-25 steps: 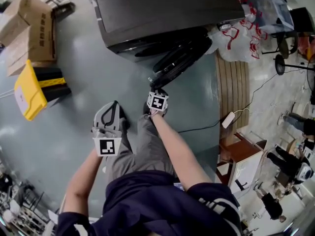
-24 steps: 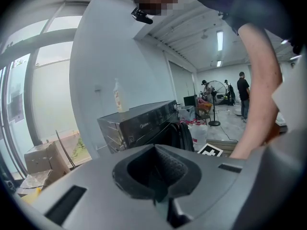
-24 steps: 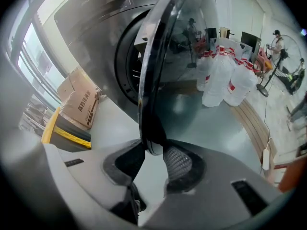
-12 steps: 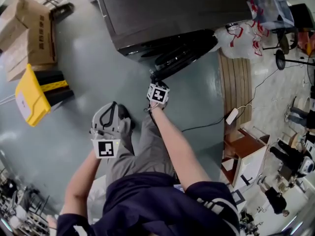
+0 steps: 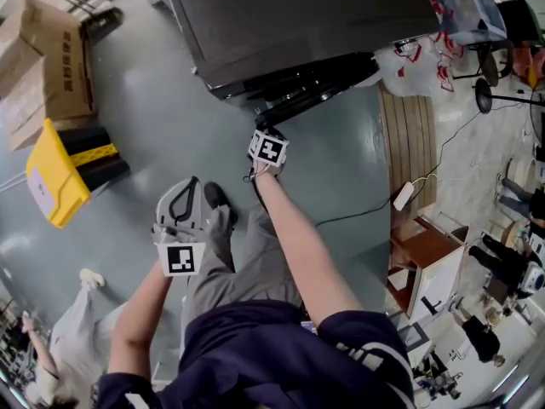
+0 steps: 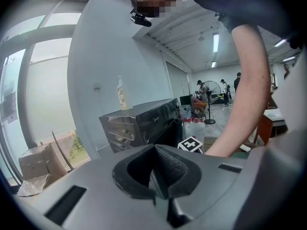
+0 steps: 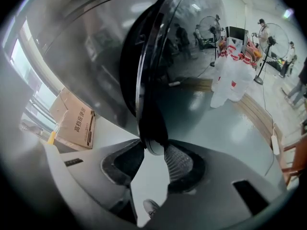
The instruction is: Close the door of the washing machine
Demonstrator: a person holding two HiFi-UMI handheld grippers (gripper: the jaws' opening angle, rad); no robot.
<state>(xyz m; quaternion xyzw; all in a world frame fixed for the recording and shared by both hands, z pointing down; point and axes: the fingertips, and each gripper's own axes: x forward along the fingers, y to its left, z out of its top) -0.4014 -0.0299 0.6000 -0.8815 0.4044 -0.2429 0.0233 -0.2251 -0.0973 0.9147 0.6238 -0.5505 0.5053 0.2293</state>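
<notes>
The dark washing machine [image 5: 289,15] fills the top of the head view, and its round door [image 5: 319,88] stands only a narrow gap off the front. My right gripper [image 5: 266,132] is at the door's free edge. In the right gripper view the door's dark rim [image 7: 144,80] runs down between the pads, and the right gripper [image 7: 153,150] is shut on it. My left gripper [image 5: 189,186] hangs back over the person's leg, away from the machine. In its own view the left gripper [image 6: 156,174] is shut with nothing in it, and the washing machine [image 6: 139,123] stands ahead.
Cardboard boxes [image 5: 51,58] and a yellow-and-black object [image 5: 55,173] lie on the grey floor at the left. White plastic bags [image 5: 413,58], a wooden pallet [image 5: 409,143] and a cable with a power strip [image 5: 402,196] are to the machine's right. People stand at far right.
The door has swung much closer to the machine's front, with my right gripper moving up the picture along with it. My left gripper has shifted a little.
</notes>
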